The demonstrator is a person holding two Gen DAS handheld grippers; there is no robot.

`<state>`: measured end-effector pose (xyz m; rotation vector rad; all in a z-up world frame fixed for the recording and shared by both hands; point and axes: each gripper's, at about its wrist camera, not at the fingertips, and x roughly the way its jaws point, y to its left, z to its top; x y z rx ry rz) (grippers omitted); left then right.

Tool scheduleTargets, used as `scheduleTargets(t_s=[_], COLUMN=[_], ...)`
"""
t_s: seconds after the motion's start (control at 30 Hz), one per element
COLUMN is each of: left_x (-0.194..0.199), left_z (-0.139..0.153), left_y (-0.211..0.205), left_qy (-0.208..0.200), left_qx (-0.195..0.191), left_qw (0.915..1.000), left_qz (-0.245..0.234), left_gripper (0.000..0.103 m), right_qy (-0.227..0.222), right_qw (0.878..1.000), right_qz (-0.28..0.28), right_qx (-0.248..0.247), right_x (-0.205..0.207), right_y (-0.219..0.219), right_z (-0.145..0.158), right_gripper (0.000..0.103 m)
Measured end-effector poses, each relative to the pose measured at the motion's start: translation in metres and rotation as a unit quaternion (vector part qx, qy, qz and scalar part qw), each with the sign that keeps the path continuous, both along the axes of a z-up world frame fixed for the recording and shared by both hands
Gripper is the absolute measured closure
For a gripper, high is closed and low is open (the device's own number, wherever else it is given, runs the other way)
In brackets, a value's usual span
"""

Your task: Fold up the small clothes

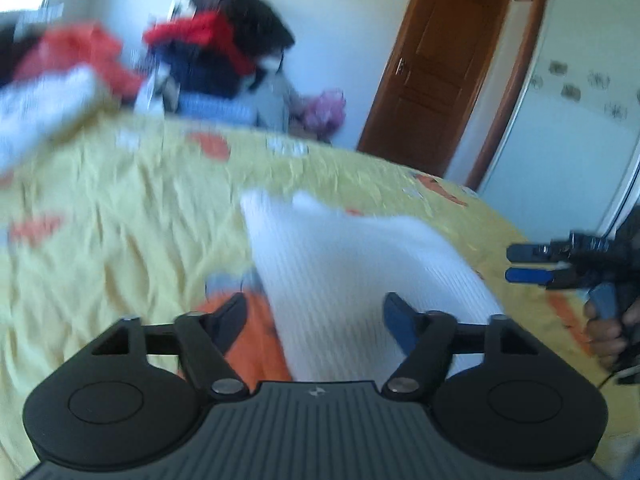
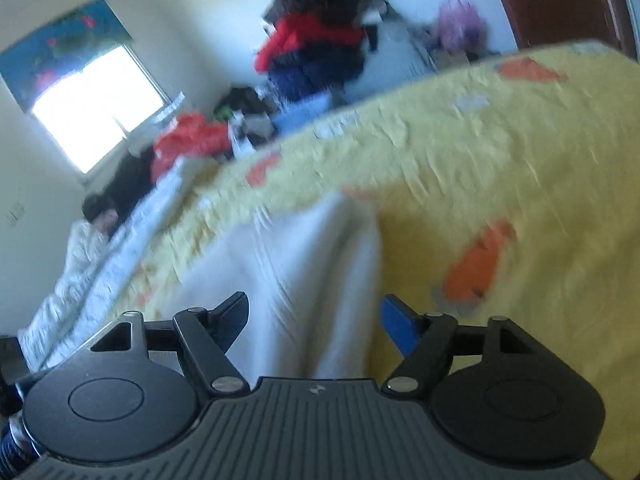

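left wrist view: left gripper wide open, holding nothing, over a white ribbed garment on the yellow bedspread. its long axis runs toward 11 o'clock. right gripper, also open and empty, faces its near edge.

blur: clothes pile smeared | white garment near end hidden behind left gripper

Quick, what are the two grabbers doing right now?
Left gripper: jaws open, holding nothing, white cloth between them.
Right gripper: jaws open, holding nothing.
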<state>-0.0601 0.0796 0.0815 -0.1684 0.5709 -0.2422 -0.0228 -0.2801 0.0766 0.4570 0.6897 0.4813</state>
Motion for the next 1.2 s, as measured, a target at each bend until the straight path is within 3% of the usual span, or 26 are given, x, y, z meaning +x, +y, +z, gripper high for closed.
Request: scheduleTargets(t_s=[0.13, 0.2, 0.3, 0.37, 0.43, 0.5, 0.53, 0.67, 0.73, 0.8, 0.9, 1.0, 1.03, 1.1, 1.17, 1.2], left_x=[0.026, 0.032, 0.031, 0.035, 0.04, 0.041, 0.041, 0.033, 0.016, -0.007, -0.028, -0.023, -0.017, -0.008, -0.003, -0.004], left_z=[-0.01, -0.016, -0.02, -0.025, -0.033, -0.045, -0.049, -0.037, -0.031, -0.025, -0.023, -0.034, -0.043, -0.057, -0.057, -0.052], left_y=[-0.039, -0.054, -0.074, -0.079, -0.087, -0.103, -0.107, -0.095, -0.085, -0.076, -0.078, -0.098, -0.104, -0.113, -0.114, -0.111], left_qy=[-0.005, -0.01, -0.025, -0.032, -0.028, -0.049, -0.054, -0.044, -0.054, -0.078, -0.105, -0.078, -0.066, -0.07, -0.067, -0.059], left_qx=[0.066, 0.076, 0.119, 0.127, 0.13, 0.173, 0.179, 0.156, 0.147, 0.156, 0.169, 0.188, 0.195, 0.219, 0.218, 0.205], left_qw=[0.9978, 0.997, 0.9923, 0.9905, 0.9889, 0.9812, 0.98, 0.9849, 0.9861, 0.9835, 0.9774, 0.9722, 0.9721, 0.9678, 0.9689, 0.9724], left_qz=[0.005, -0.016, -0.025, -0.041, -0.066, -0.071, -0.069, -0.061, -0.055, -0.051, -0.071, -0.116, -0.113, -0.102, -0.096, -0.094], left_gripper=[0.022, 0.022, 0.018, 0.01, 0.007, 0.001, 0.0, 0.001, 0.001, 0.001, 0.0, 0.0, 0.0, 0.0, 0.0, 0.0], right_qy=[0.011, 0.04, 0.03, 0.007, -0.01, 0.012, 0.01, 0.007, -0.01, -0.041, -0.07, -0.087, -0.079, -0.033, -0.045, -0.028], right_qw=[0.999, 0.997, 0.997, 0.996, 0.996, 0.996, 0.997, 0.997, 0.997, 0.995, 0.996, 0.992, 0.991, 0.99, 0.993, 0.995], right_qz=[0.028, 0.026, 0.044, 0.057, 0.053, 0.038, 0.033, 0.013, 0.004, -0.005, 0.018, 0.064, 0.08, 0.078, 0.073, 0.064], right_qx=[-0.031, -0.06, -0.057, -0.062, -0.069, -0.082, -0.064, -0.073, -0.082, -0.088, -0.055, -0.062, -0.075, -0.113, -0.084, -0.069], right_x=[0.042, 0.066, 0.075, 0.069, 0.066, 0.075, 0.075, 0.066, 0.049, 0.027, -0.004, -0.023, -0.022, -0.008, -0.004, -0.003], right_y=[0.038, 0.054, 0.068, 0.069, 0.057, 0.048, 0.044, 0.047, 0.046, 0.044, 0.046, 0.068, 0.076, 0.083, 0.07, 0.065], right_z=[-0.001, -0.013, -0.024, -0.018, -0.017, -0.037, -0.042, -0.034, -0.023, -0.008, 0.007, 0.008, 0.001, -0.025, -0.04, -0.037], right_gripper=[0.025, 0.028, 0.074, 0.086, 0.087, 0.086, 0.085, 0.058, 0.052, 0.052, 0.053, 0.053, 0.055, 0.073, 0.077, 0.077])
